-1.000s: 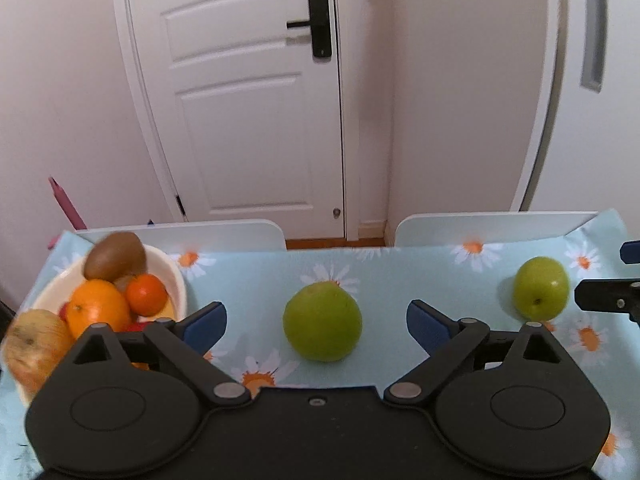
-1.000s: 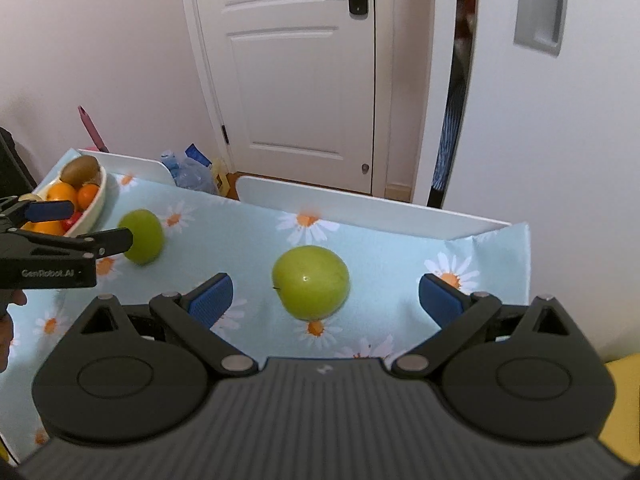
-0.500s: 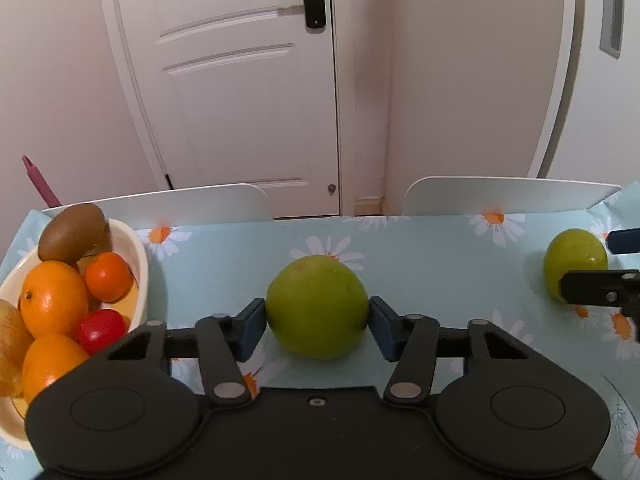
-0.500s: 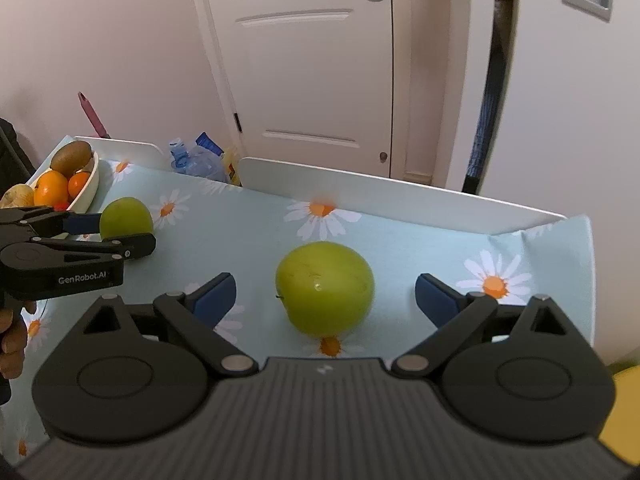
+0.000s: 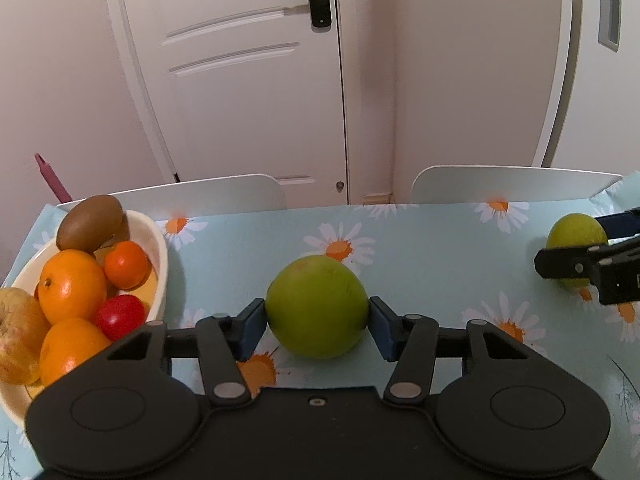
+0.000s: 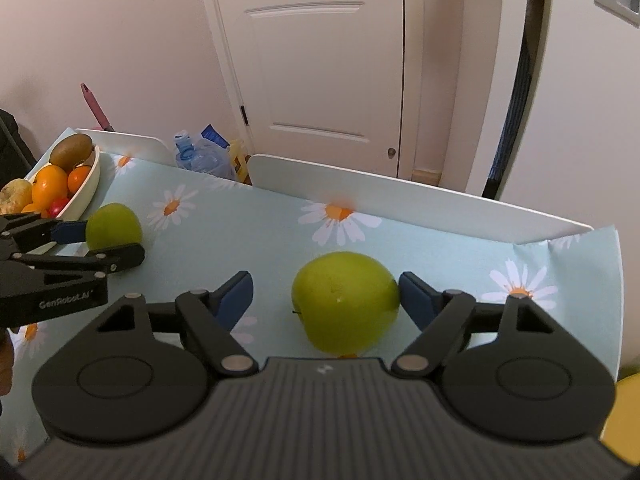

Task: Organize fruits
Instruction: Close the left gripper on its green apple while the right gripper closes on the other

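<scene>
My left gripper (image 5: 317, 322) is shut on a green apple (image 5: 317, 307) that rests on the daisy tablecloth; both blue pads press its sides. It also shows in the right wrist view (image 6: 114, 227). A second green apple (image 6: 346, 302) sits between the fingers of my right gripper (image 6: 326, 294), which is open: the right pad touches it, the left pad stands apart. This apple shows at the far right of the left wrist view (image 5: 576, 236). A white bowl (image 5: 158, 256) at the left holds oranges, a kiwi, a small red fruit and a brownish fruit.
White chair backs (image 6: 400, 204) stand along the table's far edge, with a white door behind. A plastic water jug (image 6: 200, 156) stands on the floor beyond the table. The table's right edge (image 6: 618, 300) is close to my right gripper.
My left gripper moved forward and closed on the near apple. My right gripper moved closer to the second apple and narrowed partly around it.
</scene>
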Available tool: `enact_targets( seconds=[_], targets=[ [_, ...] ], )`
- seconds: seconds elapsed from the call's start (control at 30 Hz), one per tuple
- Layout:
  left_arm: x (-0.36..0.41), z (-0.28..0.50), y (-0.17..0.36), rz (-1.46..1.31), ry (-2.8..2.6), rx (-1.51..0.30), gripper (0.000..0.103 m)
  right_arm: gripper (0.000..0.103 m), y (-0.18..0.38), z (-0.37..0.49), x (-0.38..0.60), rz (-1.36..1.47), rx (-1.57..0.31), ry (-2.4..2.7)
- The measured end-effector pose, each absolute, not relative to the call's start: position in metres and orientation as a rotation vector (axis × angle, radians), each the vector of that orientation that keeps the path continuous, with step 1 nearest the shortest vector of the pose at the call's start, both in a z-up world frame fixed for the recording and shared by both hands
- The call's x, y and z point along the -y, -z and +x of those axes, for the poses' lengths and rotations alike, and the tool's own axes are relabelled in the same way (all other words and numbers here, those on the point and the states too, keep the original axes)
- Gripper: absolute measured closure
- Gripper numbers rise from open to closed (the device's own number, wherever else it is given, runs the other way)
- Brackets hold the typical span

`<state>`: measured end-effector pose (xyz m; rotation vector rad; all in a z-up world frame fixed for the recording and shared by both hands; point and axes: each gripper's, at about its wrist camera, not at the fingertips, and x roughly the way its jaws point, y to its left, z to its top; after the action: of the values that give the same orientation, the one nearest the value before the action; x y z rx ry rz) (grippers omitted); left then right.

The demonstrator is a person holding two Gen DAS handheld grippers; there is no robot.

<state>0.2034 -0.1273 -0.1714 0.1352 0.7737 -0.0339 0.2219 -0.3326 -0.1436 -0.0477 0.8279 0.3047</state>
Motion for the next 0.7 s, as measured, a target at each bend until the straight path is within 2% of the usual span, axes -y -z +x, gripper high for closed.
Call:
enact_targets(
  seconds=[0.3,0.37,0.7],
  targets=[
    [0.124,0.191,0.169,0.118,0.026,-0.770,0.044,0.023,0.150,0.222,0.337,-0.051,-0.847,-0.286],
    [0.123,0.189,0.168,0.117,0.024,-0.771,0.044,0.030,0.150,0.221,0.338,-0.056,-0.840,-0.281],
    [0.114,0.166,0.153,0.089,0.001,-0.748,0.044,0.030,0.139,0.214,0.334,-0.054,-0.840,-0.300]
  ],
)
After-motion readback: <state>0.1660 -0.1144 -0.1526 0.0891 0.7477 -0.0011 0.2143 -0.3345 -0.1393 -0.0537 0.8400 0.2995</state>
